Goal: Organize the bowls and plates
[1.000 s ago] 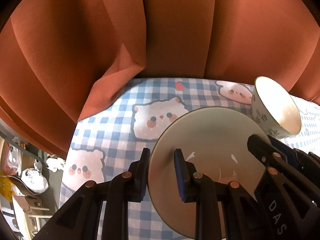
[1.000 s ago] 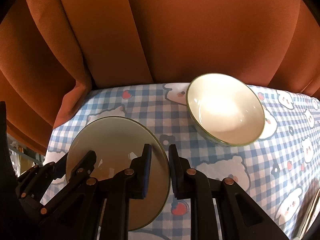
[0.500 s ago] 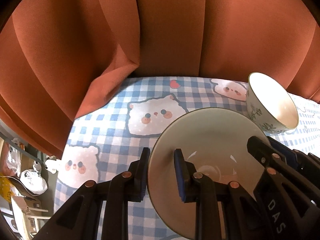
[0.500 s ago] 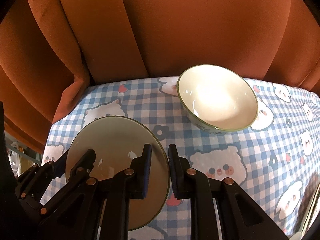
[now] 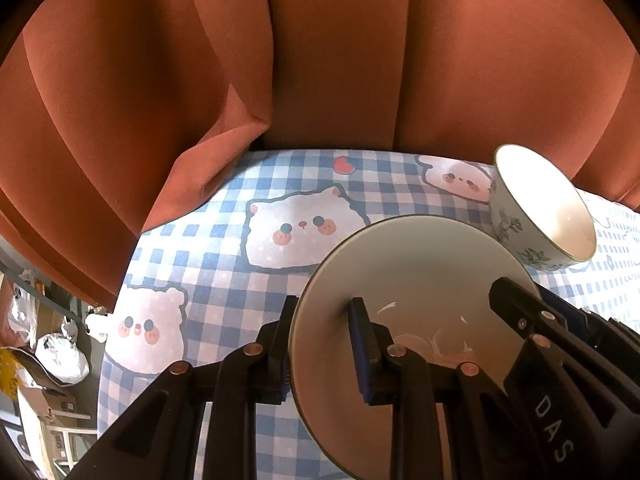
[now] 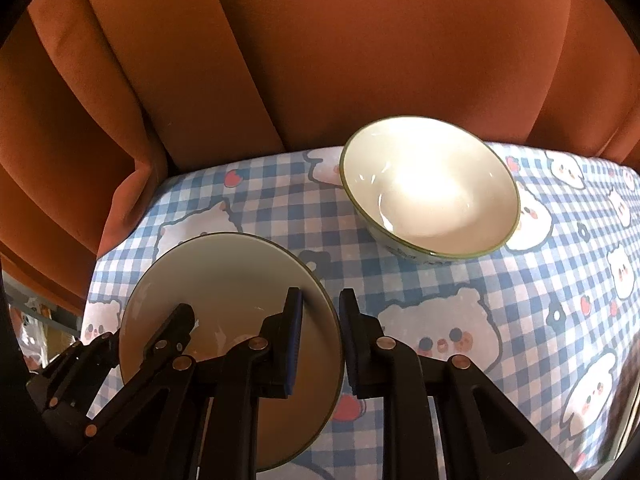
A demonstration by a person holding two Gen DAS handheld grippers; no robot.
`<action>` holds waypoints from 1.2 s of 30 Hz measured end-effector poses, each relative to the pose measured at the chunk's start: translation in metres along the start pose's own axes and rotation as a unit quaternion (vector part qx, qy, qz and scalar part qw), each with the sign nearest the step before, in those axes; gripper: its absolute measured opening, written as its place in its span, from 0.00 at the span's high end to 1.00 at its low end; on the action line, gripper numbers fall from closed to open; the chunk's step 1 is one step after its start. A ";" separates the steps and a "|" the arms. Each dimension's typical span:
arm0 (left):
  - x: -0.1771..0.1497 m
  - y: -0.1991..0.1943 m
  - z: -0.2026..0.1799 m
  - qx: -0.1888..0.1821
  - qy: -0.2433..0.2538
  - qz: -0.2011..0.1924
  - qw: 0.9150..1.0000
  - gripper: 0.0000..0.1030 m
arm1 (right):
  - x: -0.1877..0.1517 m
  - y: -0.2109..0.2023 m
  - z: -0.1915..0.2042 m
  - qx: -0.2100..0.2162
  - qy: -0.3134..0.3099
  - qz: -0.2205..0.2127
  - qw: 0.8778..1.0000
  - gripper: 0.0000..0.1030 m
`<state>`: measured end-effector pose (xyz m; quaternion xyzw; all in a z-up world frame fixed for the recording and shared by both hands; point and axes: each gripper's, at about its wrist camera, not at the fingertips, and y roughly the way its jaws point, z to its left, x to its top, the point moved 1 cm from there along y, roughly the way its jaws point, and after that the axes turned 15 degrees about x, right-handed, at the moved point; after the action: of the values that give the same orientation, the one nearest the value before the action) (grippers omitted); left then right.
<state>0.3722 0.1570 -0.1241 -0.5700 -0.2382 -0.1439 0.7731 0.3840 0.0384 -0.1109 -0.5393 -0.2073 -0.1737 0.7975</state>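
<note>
**Plate pinched from both sides**

Clamped narrowly on the plate (image 5: 420, 264) rim with the left claw (image 5: 322, 308). Astride the opposite rim with the right claw (image 6: 320, 296), easing open. Held tilted above the checked counter (image 5: 224, 264), bowl (image 6: 432, 188) just beyond.

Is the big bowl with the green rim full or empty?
Empty. The right wrist view looks straight into the bowl, and its pale inside shows only light glare, no food or liquid. It sits upright on the checked tablecloth.

The tabletop (image 6: 460, 288), under a blue-checked cloth (image 6: 280, 216) printed with white cartoon faces, carries a cream green-rimmed bowl (image 6: 430, 188) near its far edge by the curtain (image 6: 320, 60).
</note>
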 end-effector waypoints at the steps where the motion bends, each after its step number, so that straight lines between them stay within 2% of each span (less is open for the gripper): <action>1: 0.000 -0.004 0.000 0.000 0.002 -0.003 1.000 0.78 | -0.001 -0.003 0.000 0.001 0.001 -0.001 1.000 0.77; 10: -0.005 -0.047 -0.008 -0.019 0.005 -0.018 1.000 0.78 | -0.003 -0.046 -0.003 -0.010 0.004 -0.019 1.000 0.77; 17: -0.016 -0.085 -0.018 -0.027 0.003 -0.031 0.999 0.78 | -0.018 -0.085 -0.007 -0.014 0.002 -0.033 0.999 0.77; 22: -0.029 -0.112 -0.028 -0.022 0.000 -0.038 0.999 0.78 | -0.036 -0.116 -0.018 -0.004 -0.001 -0.039 0.999 0.77; 36: -0.061 -0.191 -0.075 0.012 -0.018 -0.055 0.998 0.78 | -0.060 -0.191 -0.062 0.038 -0.035 -0.047 0.998 0.77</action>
<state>0.2418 0.0234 -0.0195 -0.5493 -0.2846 -0.1731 0.7664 0.2455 -0.0851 -0.0120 -0.5043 -0.2666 -0.1835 0.8006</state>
